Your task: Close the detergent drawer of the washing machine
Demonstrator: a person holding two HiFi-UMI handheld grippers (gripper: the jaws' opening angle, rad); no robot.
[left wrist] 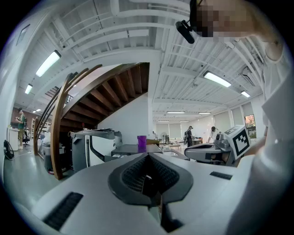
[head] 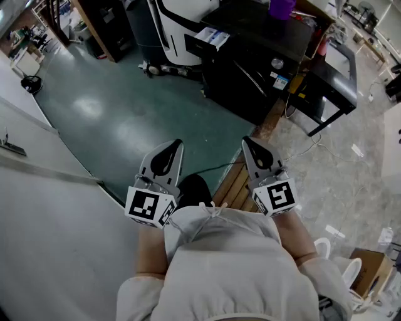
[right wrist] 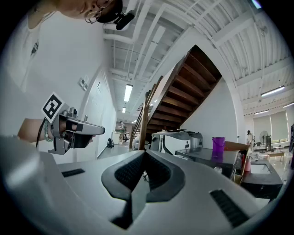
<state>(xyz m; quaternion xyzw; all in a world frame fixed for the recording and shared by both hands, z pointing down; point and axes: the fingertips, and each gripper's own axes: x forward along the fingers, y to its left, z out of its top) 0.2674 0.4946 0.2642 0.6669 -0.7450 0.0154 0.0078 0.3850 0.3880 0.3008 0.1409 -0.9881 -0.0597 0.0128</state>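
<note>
The black washing machine [head: 257, 59] stands far ahead of me at the top of the head view. Its detergent drawer [head: 210, 38] sticks out to the left, showing white and blue inside. Both grippers are held close to the person's body, well short of the machine. My left gripper [head: 177, 145] is shut and holds nothing. My right gripper [head: 247, 143] is likewise shut and empty. In the left gripper view the jaws [left wrist: 148, 158] meet at the tip, and so do those in the right gripper view [right wrist: 144, 156]. The machine [right wrist: 206, 158] shows low and distant there.
A purple cup [head: 282, 7] sits on top of the machine. A white and black appliance [head: 182, 22] stands to its left, a black bench [head: 332, 78] to its right. A wooden stair [left wrist: 64, 119] rises on the left. A white wall [head: 37, 207] runs along my left side.
</note>
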